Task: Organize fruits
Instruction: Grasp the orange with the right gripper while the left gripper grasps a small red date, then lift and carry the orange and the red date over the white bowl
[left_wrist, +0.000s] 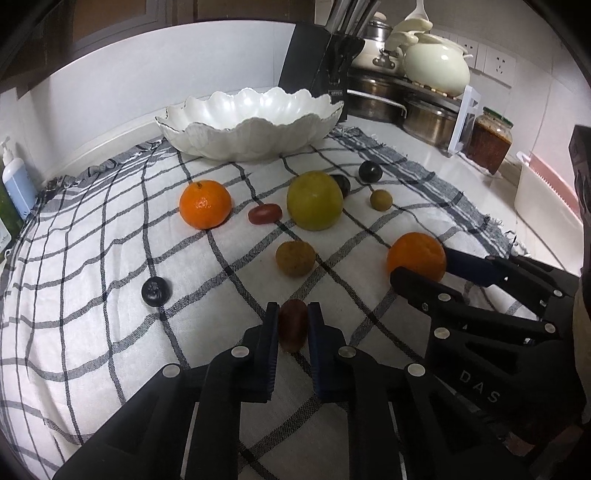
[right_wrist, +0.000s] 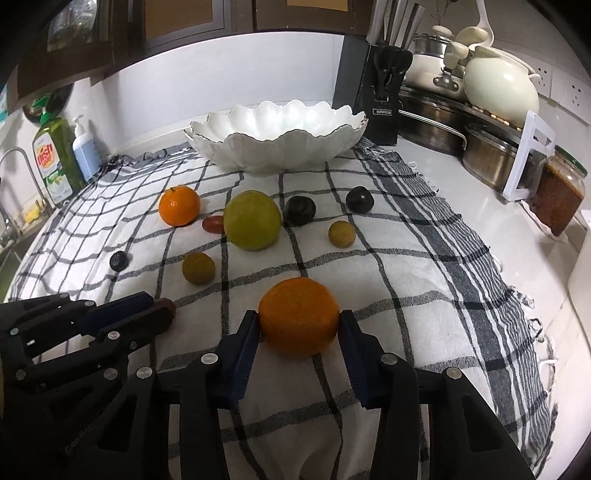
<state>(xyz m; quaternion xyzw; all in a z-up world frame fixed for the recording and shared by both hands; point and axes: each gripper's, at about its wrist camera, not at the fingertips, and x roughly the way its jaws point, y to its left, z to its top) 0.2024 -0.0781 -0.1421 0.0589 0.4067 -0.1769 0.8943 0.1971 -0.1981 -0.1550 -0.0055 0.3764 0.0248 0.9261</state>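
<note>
Indoors, checked cloth (right_wrist: 406, 258) on white countertop (right_wrist: 461, 192), scalloped bowl (right_wrist: 277, 147) behind.

Home kitchen — pots (left_wrist: 428, 118); knife block (right_wrist: 382, 96).

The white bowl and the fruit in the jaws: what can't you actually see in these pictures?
- Bowl: its bottom, in both views; the near wall hides it, so any contents are unknown.
- Red grape: its sides, in the left view, covered by the left gripper; in the right view only a tip shows.
- Near orange: its underside on the cloth; the right gripper covers its flanks.
- Jar: label unreadable, near the right view's edge.
</note>
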